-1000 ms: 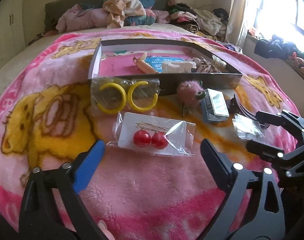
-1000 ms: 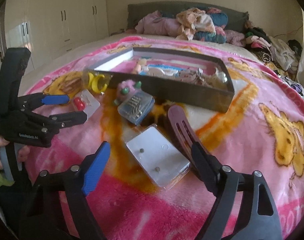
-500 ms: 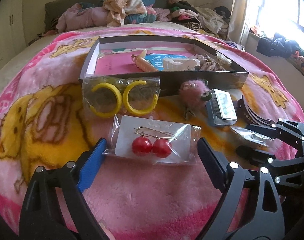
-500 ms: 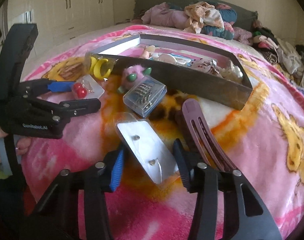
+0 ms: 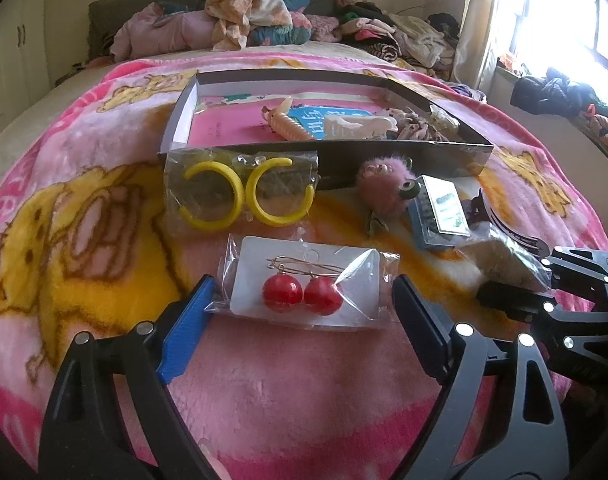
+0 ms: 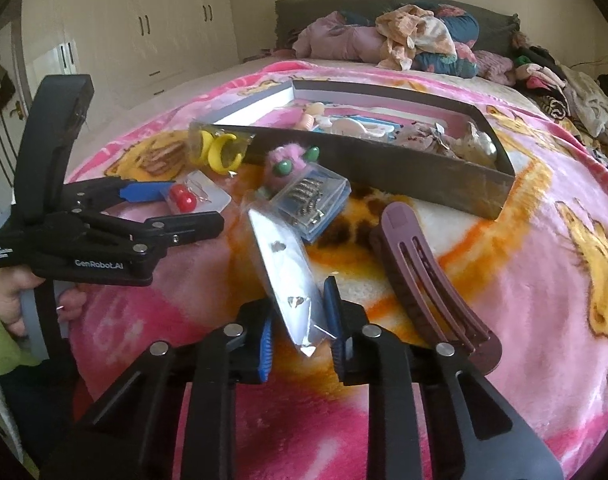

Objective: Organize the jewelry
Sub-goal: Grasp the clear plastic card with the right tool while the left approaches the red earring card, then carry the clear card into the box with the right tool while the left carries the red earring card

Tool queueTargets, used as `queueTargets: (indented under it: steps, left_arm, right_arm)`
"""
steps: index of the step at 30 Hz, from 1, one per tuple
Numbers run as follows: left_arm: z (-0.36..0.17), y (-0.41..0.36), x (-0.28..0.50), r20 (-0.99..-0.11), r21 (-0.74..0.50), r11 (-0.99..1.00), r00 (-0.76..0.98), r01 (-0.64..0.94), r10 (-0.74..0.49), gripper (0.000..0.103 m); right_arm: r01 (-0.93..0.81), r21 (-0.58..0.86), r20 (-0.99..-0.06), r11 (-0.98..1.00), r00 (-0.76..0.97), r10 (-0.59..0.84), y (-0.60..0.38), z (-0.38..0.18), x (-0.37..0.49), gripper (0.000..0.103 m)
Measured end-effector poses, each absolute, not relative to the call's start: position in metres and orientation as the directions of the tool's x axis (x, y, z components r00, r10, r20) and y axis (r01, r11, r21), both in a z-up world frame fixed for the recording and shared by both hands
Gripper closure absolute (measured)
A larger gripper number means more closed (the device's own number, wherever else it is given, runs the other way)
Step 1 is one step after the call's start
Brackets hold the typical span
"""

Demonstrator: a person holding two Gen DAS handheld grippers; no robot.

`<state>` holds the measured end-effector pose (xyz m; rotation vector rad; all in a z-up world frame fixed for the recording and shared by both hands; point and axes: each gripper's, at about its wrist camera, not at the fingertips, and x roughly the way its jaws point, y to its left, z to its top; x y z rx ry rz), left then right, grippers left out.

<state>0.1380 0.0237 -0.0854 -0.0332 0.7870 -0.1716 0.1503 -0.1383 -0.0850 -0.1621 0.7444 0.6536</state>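
Note:
My left gripper (image 5: pixel 300 312) is open, its fingers on either side of a bagged card of red ball earrings (image 5: pixel 304 288) lying on the pink blanket. My right gripper (image 6: pixel 300 328) is shut on a bagged white card of stud earrings (image 6: pixel 284 268), tilted up on edge; it also shows in the left wrist view (image 5: pixel 503 264). A bag of yellow hoop earrings (image 5: pixel 240 196) leans on the front wall of the dark tray (image 5: pixel 403 156), which holds hair clips and other pieces.
A pink pompom charm (image 5: pixel 383 188), a clear box of small pieces (image 5: pixel 439 216) and a mauve hair clip (image 6: pixel 427 276) lie in front of the tray. Piled clothes (image 5: pixel 256 16) sit at the bed's head. A window is at the right.
My right gripper closed on the stud earring card and tipped it up on edge. My left gripper moved forward so that its fingers flank the red earring card.

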Motion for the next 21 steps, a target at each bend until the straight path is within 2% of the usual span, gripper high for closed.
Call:
queueTargets:
  steps: [6,21]
  left_arm:
    - [-0.082,0.024,0.129,-0.703,-0.108,0.984,0.689,0.145,-0.178,0.024]
    - [-0.061,0.013,0.121,-0.668,-0.127,0.974,0.71,0.189,-0.225,0.025]
  right_arm:
    - [-0.612,0.106,-0.658,0.784,0.548,0.517,-0.142,-0.079,0.145,0.088]
    - [-0.575,0.17,-0.601,0.8,0.583,0.546,-0.163,-0.06,0.145,0.089]
